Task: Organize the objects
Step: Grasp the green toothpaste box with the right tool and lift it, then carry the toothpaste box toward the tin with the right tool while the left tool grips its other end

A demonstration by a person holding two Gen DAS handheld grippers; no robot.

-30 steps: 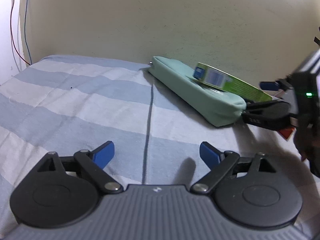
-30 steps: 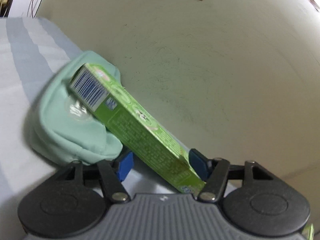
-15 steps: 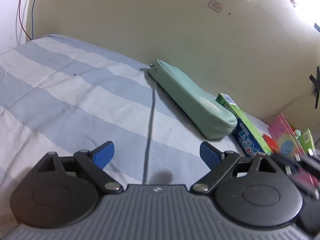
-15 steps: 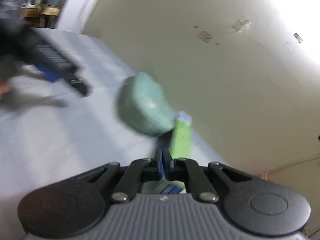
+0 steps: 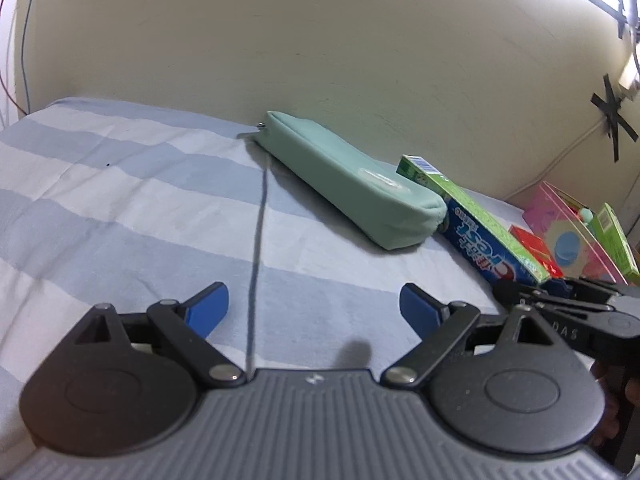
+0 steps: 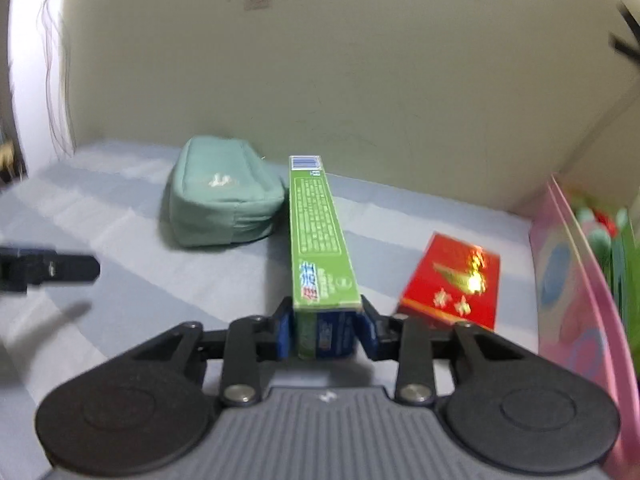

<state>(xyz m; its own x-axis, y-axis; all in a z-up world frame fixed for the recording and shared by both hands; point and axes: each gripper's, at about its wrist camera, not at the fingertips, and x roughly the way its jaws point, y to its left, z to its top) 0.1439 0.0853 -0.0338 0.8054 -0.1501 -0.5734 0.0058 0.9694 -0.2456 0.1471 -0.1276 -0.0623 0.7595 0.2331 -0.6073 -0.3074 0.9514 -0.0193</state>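
My right tool [image 6: 325, 330] is clamped on the near end of the green toothpaste box [image 6: 320, 240], its blue pads having just closed in against the box's two sides. The box points away from me toward the wall, alongside the mint pouch [image 6: 224, 196] on the striped bed sheet [image 5: 140, 208]. A red packet [image 6: 454, 280] lies just right of the box, and a pink bin [image 6: 568, 280] stands at the far right. My left tool [image 5: 314, 306] hangs with its fingers wide apart, nothing between them, over bare sheet well short of the pouch.
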